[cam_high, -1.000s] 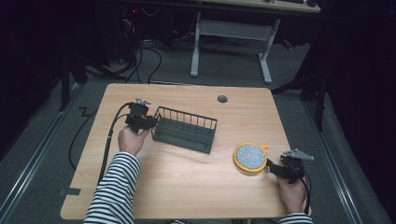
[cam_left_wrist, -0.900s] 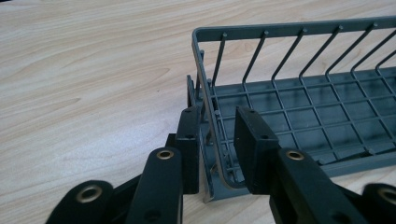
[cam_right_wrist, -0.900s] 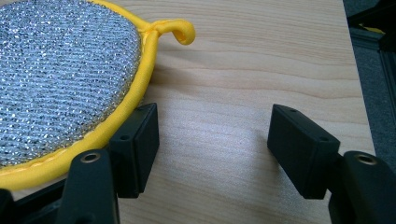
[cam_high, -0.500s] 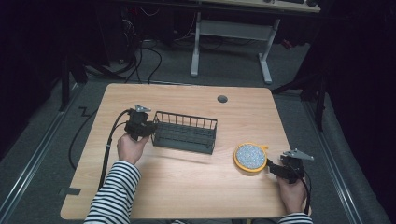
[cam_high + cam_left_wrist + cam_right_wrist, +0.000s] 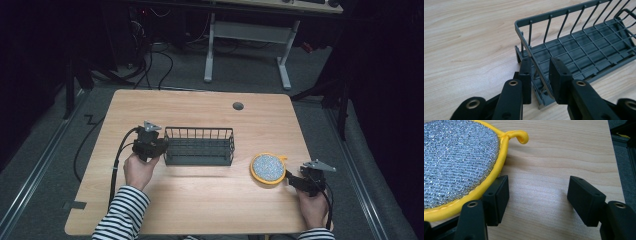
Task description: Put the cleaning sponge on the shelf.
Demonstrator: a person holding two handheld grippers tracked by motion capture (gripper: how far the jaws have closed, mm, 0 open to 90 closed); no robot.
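The left gripper (image 5: 540, 75) pinches the end wall of the gray wire basket (image 5: 200, 146). One jaw is outside the wall and one is inside, with the thin rim squeezed between them. The basket stretches away past the jaws, and its grid floor has nothing on it. The right gripper (image 5: 537, 200) has its jaws spread wide with bare table (image 5: 554, 157) between them. The round yellow-edged silver scrubber (image 5: 456, 162) lies just beside one jaw, outside the gap.

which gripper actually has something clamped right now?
The left gripper: its jaws pinch the end wall of the grey wire basket. The right gripper stands open on bare table beside the yellow-rimmed scrub pad, gripping nothing.
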